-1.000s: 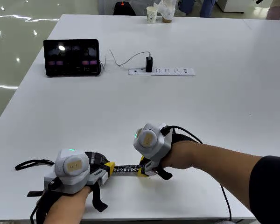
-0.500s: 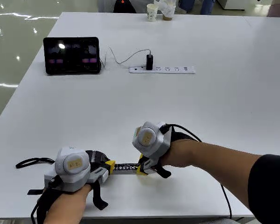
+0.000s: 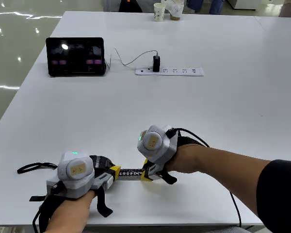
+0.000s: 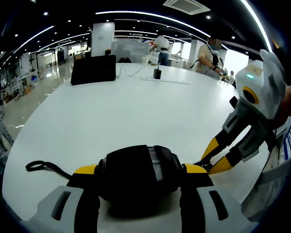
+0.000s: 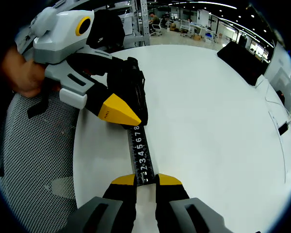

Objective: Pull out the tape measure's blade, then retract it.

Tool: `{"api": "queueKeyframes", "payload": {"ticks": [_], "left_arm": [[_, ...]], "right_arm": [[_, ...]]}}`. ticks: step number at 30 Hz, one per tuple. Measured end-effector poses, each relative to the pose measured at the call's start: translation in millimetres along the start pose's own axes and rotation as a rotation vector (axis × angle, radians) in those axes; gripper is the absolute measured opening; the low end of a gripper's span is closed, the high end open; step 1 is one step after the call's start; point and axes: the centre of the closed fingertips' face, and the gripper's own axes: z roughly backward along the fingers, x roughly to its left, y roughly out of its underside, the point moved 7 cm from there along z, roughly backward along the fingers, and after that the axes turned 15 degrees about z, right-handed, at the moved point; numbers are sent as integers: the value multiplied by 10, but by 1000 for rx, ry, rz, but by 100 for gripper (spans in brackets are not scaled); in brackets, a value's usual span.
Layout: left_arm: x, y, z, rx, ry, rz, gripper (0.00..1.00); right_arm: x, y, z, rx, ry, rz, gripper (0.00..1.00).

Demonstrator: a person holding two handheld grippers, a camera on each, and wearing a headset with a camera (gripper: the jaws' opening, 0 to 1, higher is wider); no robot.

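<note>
Tape measure (image 3: 103, 167) stretched between two grippers at the white table's (image 3: 194, 111) 7 o'clock edge, with a short run of blade showing.

Across the table, a dark tablet (image 3: 75, 56) stands at 11 o'clock and a power strip (image 3: 169, 71) near 12. The left gripper (image 4: 140, 170) is clamped around the black case (image 4: 136, 177), one jaw on each side. At the case's 3 o'clock, the right gripper (image 5: 146, 180) pinches the end of the blade (image 5: 139, 153), its jaws closed on the tip. Only the first few numbers are out, so I judge the pull barely begun or the retraction almost finished; which of the two cannot be told. If pulling, the right gripper should draw straight away toward 3 o'clock. If retracting, it should ease the tip home while the left gripper keeps the case steady.
</note>
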Motion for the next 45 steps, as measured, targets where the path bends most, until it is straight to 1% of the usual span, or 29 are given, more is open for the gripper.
{"api": "queueKeyframes", "payload": {"ticks": [7, 9, 21, 30, 33, 34, 39, 45], "left_arm": [[0, 2, -1, 1, 2, 2, 62], [10, 0, 4, 0, 6, 15, 62], [8, 0, 8, 3, 9, 11, 62], [14, -3, 11, 23, 16, 3, 62], [10, -1, 14, 33, 13, -8, 61], [10, -1, 14, 33, 12, -8, 61], [16, -3, 13, 31, 17, -3, 61], [19, -10, 19, 31, 28, 7, 61]], "right_arm": [[-5, -11, -14, -6, 2, -2, 11], [-5, -18, -20, -7, 4, 2, 11], [-4, -61, -47, -7, 7, -9, 11], [-14, -78, -56, -5, -1, 11, 11], [-16, -84, -59, -7, 1, -4, 12], [-14, -84, -59, -9, 1, -11, 12], [-6, -96, -61, -10, 3, 5, 12], [-12, -113, -69, -17, 0, -6, 12]]}}
